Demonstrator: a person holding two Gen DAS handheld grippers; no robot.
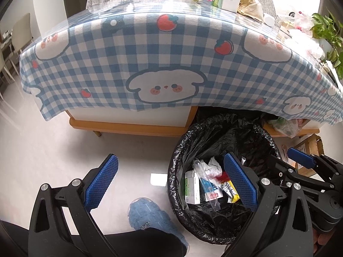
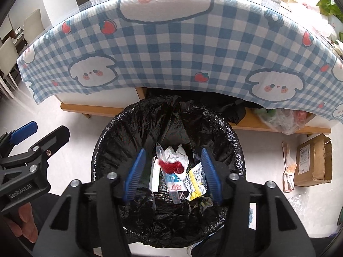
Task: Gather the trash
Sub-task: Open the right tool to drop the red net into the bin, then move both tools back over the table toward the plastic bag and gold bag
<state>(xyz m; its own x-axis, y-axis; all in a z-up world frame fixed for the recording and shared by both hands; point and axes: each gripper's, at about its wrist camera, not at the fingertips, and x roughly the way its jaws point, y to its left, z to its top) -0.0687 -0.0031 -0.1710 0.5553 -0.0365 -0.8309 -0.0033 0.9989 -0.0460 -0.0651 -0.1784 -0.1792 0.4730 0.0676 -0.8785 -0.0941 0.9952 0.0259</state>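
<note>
A bin lined with a black bag [image 1: 178, 184] [image 2: 107, 141] stands on the floor in front of the table. Inside lie a red blurred piece [image 2: 171, 167], a yellow packet [image 2: 196, 180], white crumpled paper [image 2: 175, 153], a clear tube [image 2: 169, 177] and a white and green box [image 1: 191, 187]. My right gripper [image 2: 172, 171] is open and empty directly above the bin's mouth. My left gripper [image 1: 171, 182] is open and empty, straddling the bin's left rim; its right finger is over the bin. The right gripper also shows in the left wrist view [image 1: 300, 158].
A table with a blue checked cloth [image 1: 150, 64] [image 2: 193, 53] overhangs behind the bin, with boxes and bags [image 1: 227, 0] at its far edge. A cardboard box [image 2: 310, 160] and wrappers [image 2: 288, 171] lie on the floor to the right. A blue slipper [image 1: 148, 216] is near me.
</note>
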